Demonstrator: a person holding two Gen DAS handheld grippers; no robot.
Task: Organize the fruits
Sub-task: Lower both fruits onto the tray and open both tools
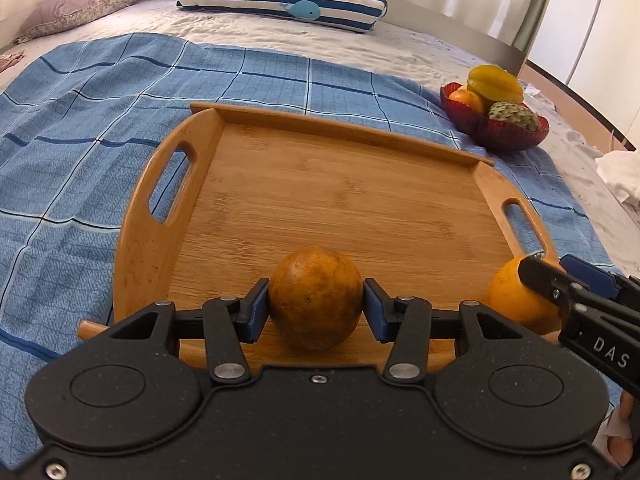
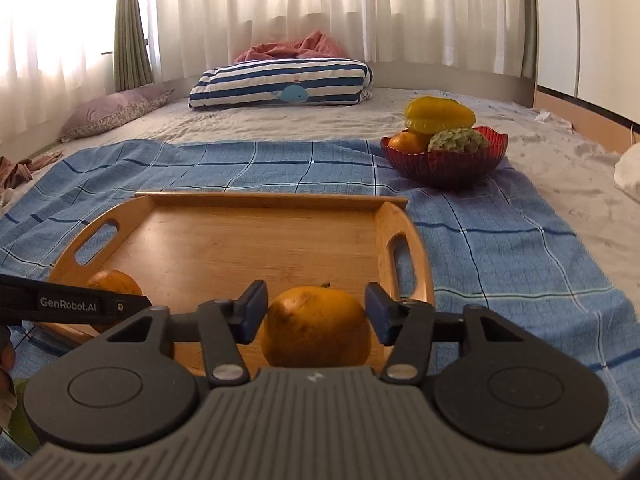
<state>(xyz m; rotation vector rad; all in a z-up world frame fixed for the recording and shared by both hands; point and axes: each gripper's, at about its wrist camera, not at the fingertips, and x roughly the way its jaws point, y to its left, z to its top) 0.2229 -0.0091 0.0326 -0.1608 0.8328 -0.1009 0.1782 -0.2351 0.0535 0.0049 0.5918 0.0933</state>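
Note:
A wooden tray [image 1: 340, 184] lies on a blue checked cloth on the bed; it also shows in the right wrist view [image 2: 240, 236]. My left gripper [image 1: 316, 308] is shut on a brownish orange [image 1: 316, 298] at the tray's near edge. My right gripper [image 2: 316, 312] holds a brighter orange [image 2: 316, 326] between its pads at the tray's near right corner; the pads touch its sides. In the left wrist view that orange [image 1: 516, 300] and the right gripper's fingers [image 1: 544, 280] show at the right. The left-held orange [image 2: 114, 282] shows left in the right wrist view.
A red bowl [image 2: 444, 164] with a yellow starfruit [image 2: 440, 118], a green custard apple [image 2: 458, 140] and an orange [image 2: 408, 142] stands beyond the tray to the right. A striped pillow [image 2: 280, 84] and a purple pillow [image 2: 112, 114] lie at the far end.

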